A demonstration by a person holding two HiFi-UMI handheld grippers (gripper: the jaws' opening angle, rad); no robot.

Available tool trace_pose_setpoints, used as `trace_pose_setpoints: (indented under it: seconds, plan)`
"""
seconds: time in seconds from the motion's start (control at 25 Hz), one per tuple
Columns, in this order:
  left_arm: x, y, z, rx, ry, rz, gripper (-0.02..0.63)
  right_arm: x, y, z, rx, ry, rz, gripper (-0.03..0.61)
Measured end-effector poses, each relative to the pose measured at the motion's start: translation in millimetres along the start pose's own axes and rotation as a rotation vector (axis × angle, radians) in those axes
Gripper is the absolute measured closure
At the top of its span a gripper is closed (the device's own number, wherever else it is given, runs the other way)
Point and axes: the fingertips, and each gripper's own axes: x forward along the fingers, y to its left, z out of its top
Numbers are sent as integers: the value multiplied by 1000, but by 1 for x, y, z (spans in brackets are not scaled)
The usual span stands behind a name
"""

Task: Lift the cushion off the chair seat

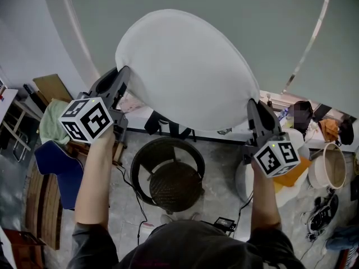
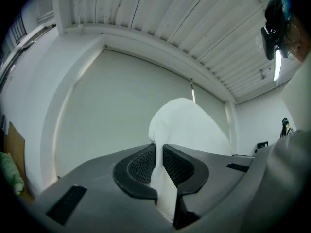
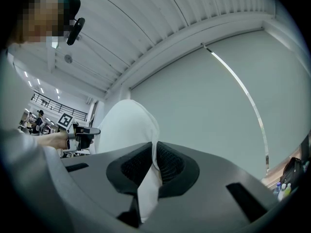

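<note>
Your left tool [image 1: 119,78] and right tool [image 1: 253,110] each pinch a thin fold at opposite edges of the white cushion [image 1: 185,66], held up well above the chair [image 1: 168,178]. It looks light and soft, so edge grips suit it; fabric could slip.

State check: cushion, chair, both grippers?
cushion: held in the air above the chair, pinched at opposite edges
chair: on the floor, seat bare
left gripper: shut on the cushion's left edge
right gripper: shut on the cushion's right edge
</note>
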Motion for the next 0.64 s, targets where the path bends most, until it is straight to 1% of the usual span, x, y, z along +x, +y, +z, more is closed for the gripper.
trace_pose_setpoints:
  seconds: [0.44,0.64]
  plan:
    - [-3,1,-8,-9,10,5,561,-3,-1,-7,9,9,-8,543]
    - [3,2,-8,-14,17,8,561,3,-3,-5,3,19,-3,543]
